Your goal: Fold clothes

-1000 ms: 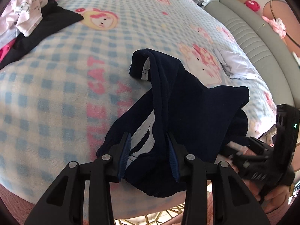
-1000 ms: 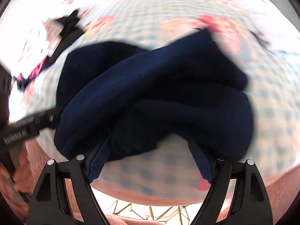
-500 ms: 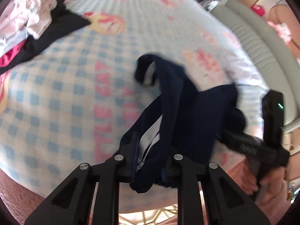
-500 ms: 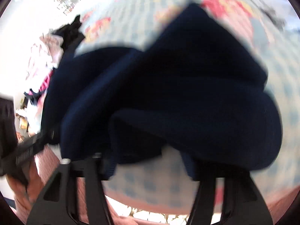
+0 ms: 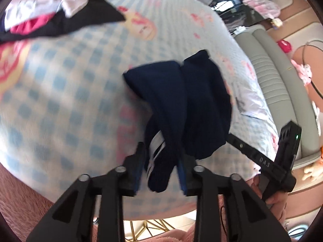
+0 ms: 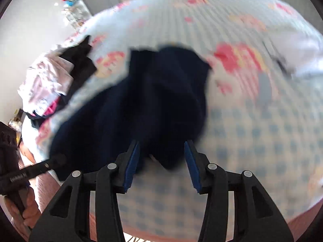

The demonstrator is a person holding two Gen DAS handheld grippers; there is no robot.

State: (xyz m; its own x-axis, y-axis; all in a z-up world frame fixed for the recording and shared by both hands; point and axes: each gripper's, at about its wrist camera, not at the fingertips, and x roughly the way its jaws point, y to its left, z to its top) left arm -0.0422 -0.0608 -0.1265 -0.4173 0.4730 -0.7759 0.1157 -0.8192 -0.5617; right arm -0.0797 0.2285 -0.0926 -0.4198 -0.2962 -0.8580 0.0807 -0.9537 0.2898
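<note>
A navy garment [image 5: 191, 100] with white stripes lies bunched on the checked blanket [image 5: 60, 100], its near end raised. My left gripper [image 5: 161, 167] has that striped end hanging between its pads; the jaws are opening and the cloth looks loose in the gap. My right gripper [image 6: 161, 161] is shut on a thick fold of the navy garment [image 6: 151, 100]. The right gripper [image 5: 229, 135] reaches into the garment's right side in the left wrist view. The left gripper [image 6: 54, 159] enters at the lower left in the right wrist view.
A pile of pink, white and black clothes [image 5: 50, 10] lies at the blanket's far left, also the pile [image 6: 50, 80] here. A white cloth [image 5: 252, 106] lies to the right, and beyond it a grey padded edge [image 5: 272, 70]. A hand [image 5: 276, 197] holds the right gripper.
The left jaws closed on the striped end, then widened again. The right jaws narrowed from wide onto a fold. The garment was drawn together into a tighter bunch and its near end lifted.
</note>
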